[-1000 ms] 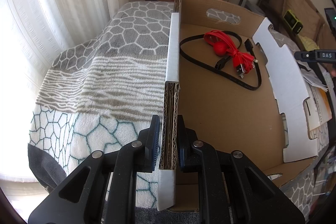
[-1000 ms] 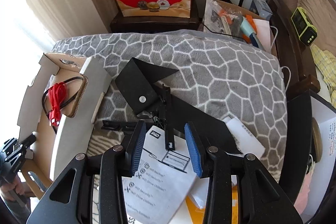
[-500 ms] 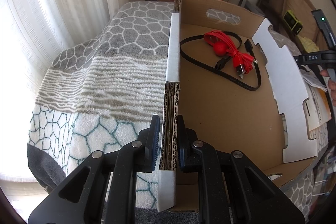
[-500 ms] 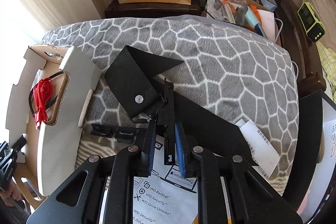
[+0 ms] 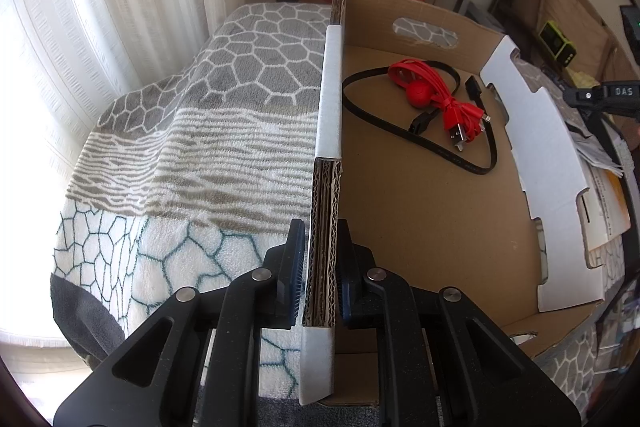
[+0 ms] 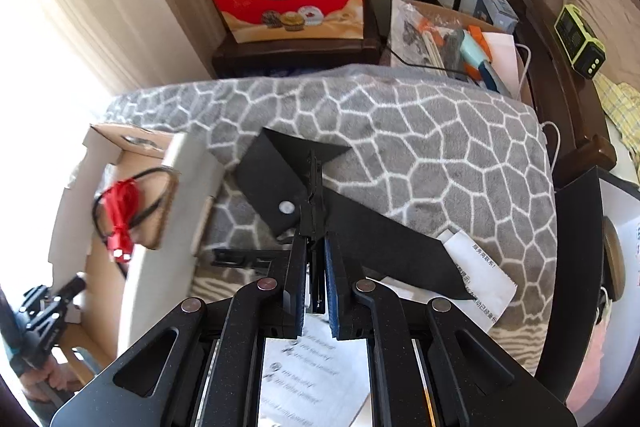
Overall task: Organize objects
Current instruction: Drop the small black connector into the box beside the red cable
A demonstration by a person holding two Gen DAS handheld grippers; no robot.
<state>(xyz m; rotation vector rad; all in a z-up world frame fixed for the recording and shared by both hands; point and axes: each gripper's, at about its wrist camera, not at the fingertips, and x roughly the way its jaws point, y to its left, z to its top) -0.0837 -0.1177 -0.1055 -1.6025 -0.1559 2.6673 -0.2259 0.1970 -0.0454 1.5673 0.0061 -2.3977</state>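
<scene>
left gripper (image 5: 320, 267) clamps cardboard box (image 5: 420, 227) edge; right gripper (image 6: 316, 283) pinches black pouch (image 6: 272, 183).

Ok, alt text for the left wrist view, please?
The left gripper clamps the corrugated side wall of an open brown cardboard box on a patterned fleece blanket. Inside lie a bundled red cable and a looped black cable.
</scene>
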